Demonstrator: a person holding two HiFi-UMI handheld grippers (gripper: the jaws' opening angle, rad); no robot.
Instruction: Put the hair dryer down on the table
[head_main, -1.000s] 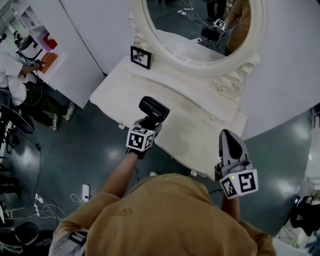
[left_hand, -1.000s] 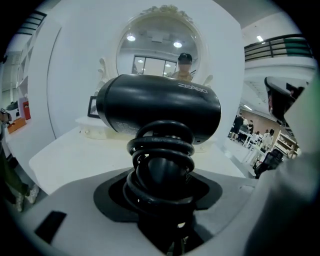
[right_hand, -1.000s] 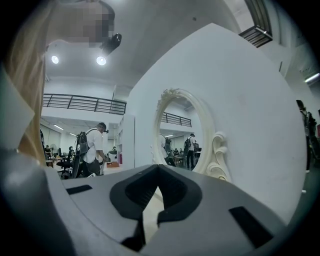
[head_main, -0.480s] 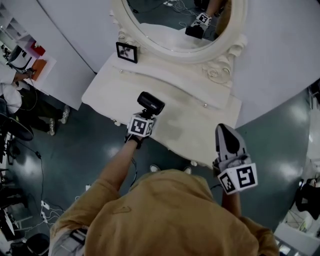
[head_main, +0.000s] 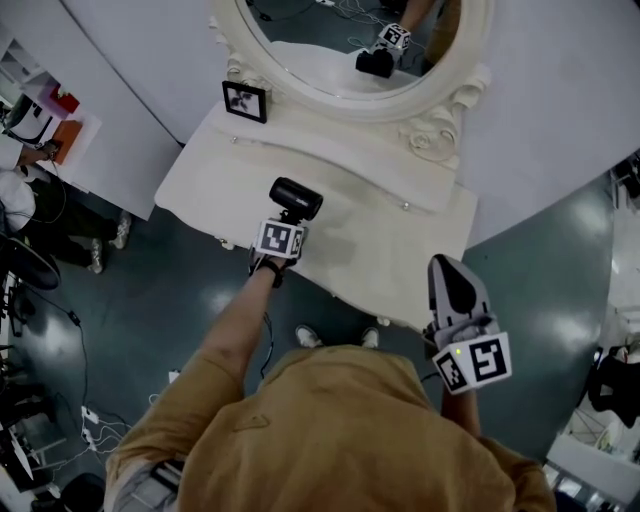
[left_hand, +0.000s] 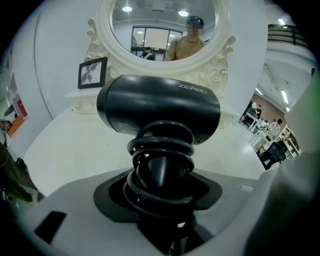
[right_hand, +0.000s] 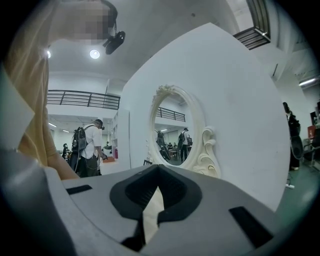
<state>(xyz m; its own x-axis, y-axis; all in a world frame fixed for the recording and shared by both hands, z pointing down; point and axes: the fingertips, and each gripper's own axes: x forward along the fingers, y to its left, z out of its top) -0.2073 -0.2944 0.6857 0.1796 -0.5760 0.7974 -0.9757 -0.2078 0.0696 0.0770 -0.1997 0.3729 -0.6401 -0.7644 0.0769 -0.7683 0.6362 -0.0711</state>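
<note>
L gripper clamps hair dryer; R gripper closed, level

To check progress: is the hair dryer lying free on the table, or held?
Held. The left gripper clamps the dryer by its cord-wrapped handle; whether its body touches the table, I cannot tell.

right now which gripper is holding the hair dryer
The left gripper: its fingers clamp the cord-wrapped handle of the hair dryer. The right gripper is shut, empty.
</note>
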